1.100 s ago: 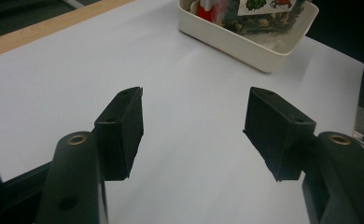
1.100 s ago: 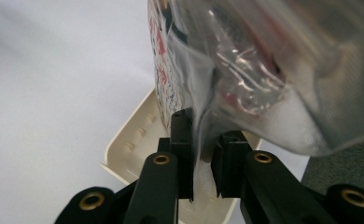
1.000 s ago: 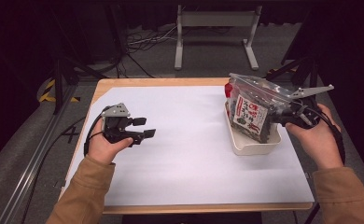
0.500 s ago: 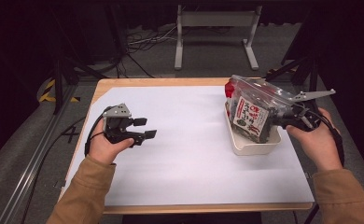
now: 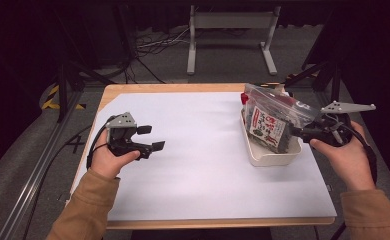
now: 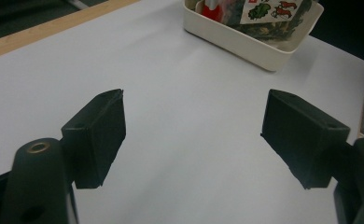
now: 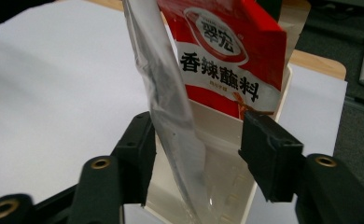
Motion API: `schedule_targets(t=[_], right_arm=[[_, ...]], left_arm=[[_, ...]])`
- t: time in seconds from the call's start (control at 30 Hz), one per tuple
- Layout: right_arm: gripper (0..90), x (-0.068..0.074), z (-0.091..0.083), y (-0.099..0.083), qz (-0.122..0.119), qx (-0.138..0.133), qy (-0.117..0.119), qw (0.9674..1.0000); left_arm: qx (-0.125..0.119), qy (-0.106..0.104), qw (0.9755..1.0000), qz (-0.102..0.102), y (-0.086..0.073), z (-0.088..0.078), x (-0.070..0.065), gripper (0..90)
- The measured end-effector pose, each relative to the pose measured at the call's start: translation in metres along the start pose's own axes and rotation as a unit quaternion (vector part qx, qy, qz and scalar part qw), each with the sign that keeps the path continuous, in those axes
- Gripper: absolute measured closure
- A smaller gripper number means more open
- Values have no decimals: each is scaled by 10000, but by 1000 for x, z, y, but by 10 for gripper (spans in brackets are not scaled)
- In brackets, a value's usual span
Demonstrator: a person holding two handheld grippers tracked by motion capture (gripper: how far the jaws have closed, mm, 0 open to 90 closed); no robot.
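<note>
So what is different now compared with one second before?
The right claw has just been opening: its jaws now stand apart around the clear plastic bag, which still stands in the white bin with the red seasoning packet. The left claw has also opened a little more, with nothing between its jaws. Both hands, the bin and the white sheet stayed where they were.

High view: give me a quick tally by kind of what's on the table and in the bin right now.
White bin: 1
Clear plastic bag: 1
Printed food packets, as far as I can tell: 2, a dark one and a red one
Small red item at the bin's far end: 1
Total: 5
</note>
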State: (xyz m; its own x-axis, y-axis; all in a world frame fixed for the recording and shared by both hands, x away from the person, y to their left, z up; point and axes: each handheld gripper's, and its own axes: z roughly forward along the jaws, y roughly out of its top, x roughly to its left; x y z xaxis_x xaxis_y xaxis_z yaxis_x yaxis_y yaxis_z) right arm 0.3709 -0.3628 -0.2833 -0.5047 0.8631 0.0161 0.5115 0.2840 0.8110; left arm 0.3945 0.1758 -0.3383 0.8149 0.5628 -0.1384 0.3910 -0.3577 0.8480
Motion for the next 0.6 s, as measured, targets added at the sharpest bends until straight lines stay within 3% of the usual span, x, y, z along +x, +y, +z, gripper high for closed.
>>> schedule_targets(t=[0.2,0.6], right_arm=[[373,6,-9,-8,-87,-281,15,9996],[321,25,-28,-31,-372,-782,160,9961]], left_arm=[[-69,60,10000,28,-10,-12,-1,217],[-317,249,9986,345,-34,-42,-8,206]])
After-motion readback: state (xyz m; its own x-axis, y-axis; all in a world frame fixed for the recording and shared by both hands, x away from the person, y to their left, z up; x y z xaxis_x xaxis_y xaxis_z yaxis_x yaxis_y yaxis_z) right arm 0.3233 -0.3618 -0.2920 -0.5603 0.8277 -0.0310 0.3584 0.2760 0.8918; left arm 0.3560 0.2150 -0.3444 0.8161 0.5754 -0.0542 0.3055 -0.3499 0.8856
